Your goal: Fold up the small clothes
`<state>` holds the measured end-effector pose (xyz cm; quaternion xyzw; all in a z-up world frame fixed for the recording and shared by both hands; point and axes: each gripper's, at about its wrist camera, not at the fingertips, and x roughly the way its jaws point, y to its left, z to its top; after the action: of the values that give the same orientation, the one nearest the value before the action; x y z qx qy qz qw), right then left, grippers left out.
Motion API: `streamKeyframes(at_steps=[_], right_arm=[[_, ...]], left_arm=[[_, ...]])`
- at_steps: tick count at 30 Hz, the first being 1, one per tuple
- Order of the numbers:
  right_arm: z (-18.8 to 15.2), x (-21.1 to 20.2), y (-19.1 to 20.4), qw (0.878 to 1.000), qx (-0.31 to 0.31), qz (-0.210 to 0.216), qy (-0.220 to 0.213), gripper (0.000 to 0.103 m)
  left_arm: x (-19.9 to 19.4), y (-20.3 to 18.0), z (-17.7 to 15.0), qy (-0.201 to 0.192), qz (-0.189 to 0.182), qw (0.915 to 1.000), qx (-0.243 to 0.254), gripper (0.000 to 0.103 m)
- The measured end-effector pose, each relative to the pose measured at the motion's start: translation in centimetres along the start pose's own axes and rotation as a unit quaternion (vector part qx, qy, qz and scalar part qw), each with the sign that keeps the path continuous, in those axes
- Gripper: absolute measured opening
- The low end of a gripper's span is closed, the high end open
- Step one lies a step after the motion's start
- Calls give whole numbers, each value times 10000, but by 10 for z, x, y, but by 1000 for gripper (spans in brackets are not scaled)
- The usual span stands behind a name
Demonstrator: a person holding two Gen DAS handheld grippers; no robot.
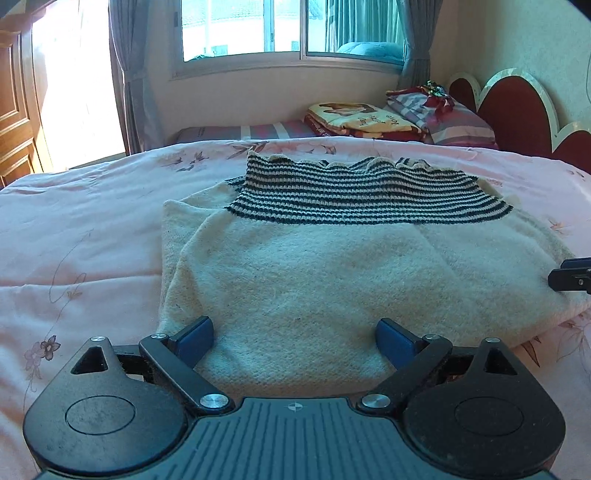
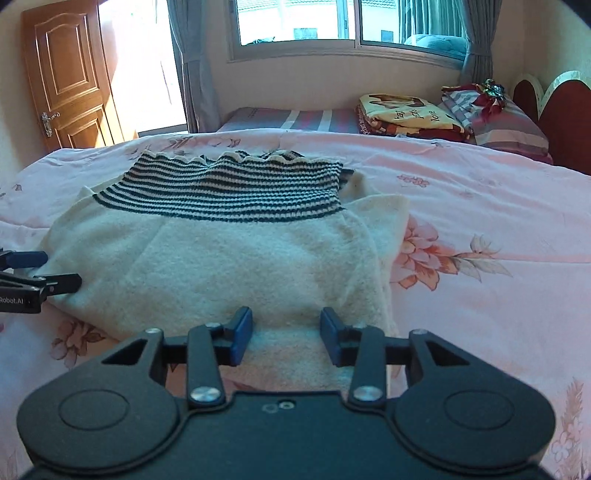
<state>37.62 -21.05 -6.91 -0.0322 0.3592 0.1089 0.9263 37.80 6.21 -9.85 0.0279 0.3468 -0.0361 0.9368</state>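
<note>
A cream knit sweater [image 1: 314,277] with a dark-and-cream striped band [image 1: 354,195] at its far end lies partly folded on the pink floral bedspread [image 1: 74,229]. My left gripper [image 1: 295,332] is open, its blue pads over the sweater's near edge, holding nothing. My right gripper [image 2: 286,330] is open over the near right corner of the sweater [image 2: 221,266], with cloth between the pads. The right gripper's tip shows at the right edge of the left wrist view [image 1: 570,275]. The left gripper shows at the left edge of the right wrist view [image 2: 40,271].
Folded blankets [image 1: 362,120] and striped pillows [image 1: 458,122] lie at the head of the bed by a red scalloped headboard [image 1: 517,110]. A window [image 1: 288,29] with grey curtains is behind. A wooden door [image 2: 70,77] stands at the left.
</note>
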Motion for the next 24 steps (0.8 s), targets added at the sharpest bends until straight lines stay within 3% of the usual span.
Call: streamKeyframes(at_steps=[2, 9, 14, 19, 24], right_arm=[[0, -4, 3, 9999, -50, 8, -112, 39], [0, 5, -1, 9999, -8, -22, 115, 40], [3, -17, -6, 9998, 109, -23, -190, 40], [3, -22, -10, 9993, 246, 21, -269, 40], [4, -14, 2, 9992, 233, 238, -224, 38]], left_arm=[[1, 1, -1, 35, 10, 10000, 11, 94], [0, 6, 2, 136, -9, 9999, -42, 95], [-34, 33, -2, -124, 98, 9980, -607, 95], [-48, 59, -23, 50, 15, 9870, -1604, 95], [-28, 62, -37, 324, -510, 9690, -2397, 94]])
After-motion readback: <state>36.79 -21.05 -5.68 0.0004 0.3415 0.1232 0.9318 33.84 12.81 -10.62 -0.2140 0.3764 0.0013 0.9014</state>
